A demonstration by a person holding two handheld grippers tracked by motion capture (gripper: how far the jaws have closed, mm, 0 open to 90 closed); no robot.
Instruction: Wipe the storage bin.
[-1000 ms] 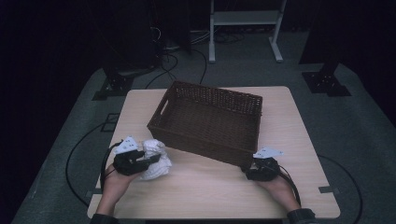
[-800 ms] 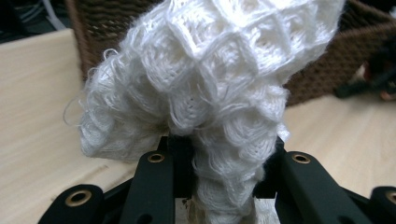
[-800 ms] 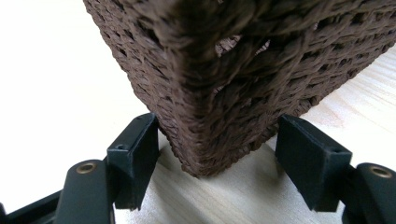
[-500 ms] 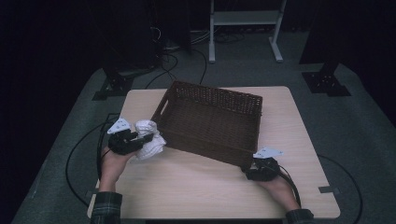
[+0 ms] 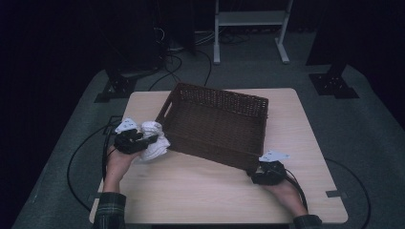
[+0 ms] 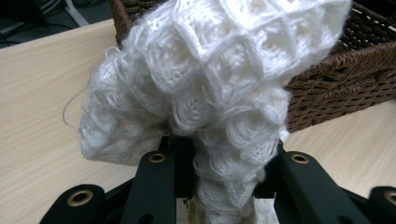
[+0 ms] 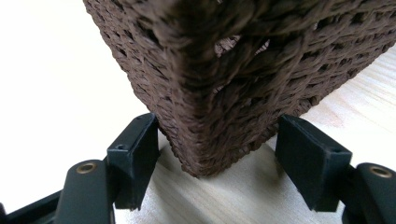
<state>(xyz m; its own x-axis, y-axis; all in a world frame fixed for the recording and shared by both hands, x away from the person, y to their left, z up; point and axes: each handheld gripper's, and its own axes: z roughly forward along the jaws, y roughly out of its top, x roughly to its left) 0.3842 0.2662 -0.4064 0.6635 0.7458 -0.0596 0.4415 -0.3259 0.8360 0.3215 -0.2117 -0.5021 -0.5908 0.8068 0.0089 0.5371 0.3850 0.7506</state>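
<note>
A white knitted cloth (image 5: 155, 144) (image 6: 210, 84) hangs bunched from my left gripper (image 5: 149, 140) (image 6: 224, 158), whose jaws are shut on its lower folds. It is held just off the left end of a dark brown wicker basket (image 5: 210, 149) (image 6: 336, 79), which sits skewed on the wooden table (image 5: 191, 195). My right gripper (image 5: 260, 172) (image 7: 217, 140) is at the basket's near right corner (image 7: 224, 70). Its two jaws stand wide, one on each side of that corner, with the pads against the weave. The basket's inside looks empty.
The basket has a handle slot in its left end wall. Bare tabletop lies along the near edge between the person's two forearms. Cables (image 5: 86, 157) trail off the table's left side, and a white metal stand (image 5: 248, 19) is on the floor behind.
My left gripper has carried the cloth away from the person, up alongside the basket's left end. The right gripper and the basket have stayed where they were.
</note>
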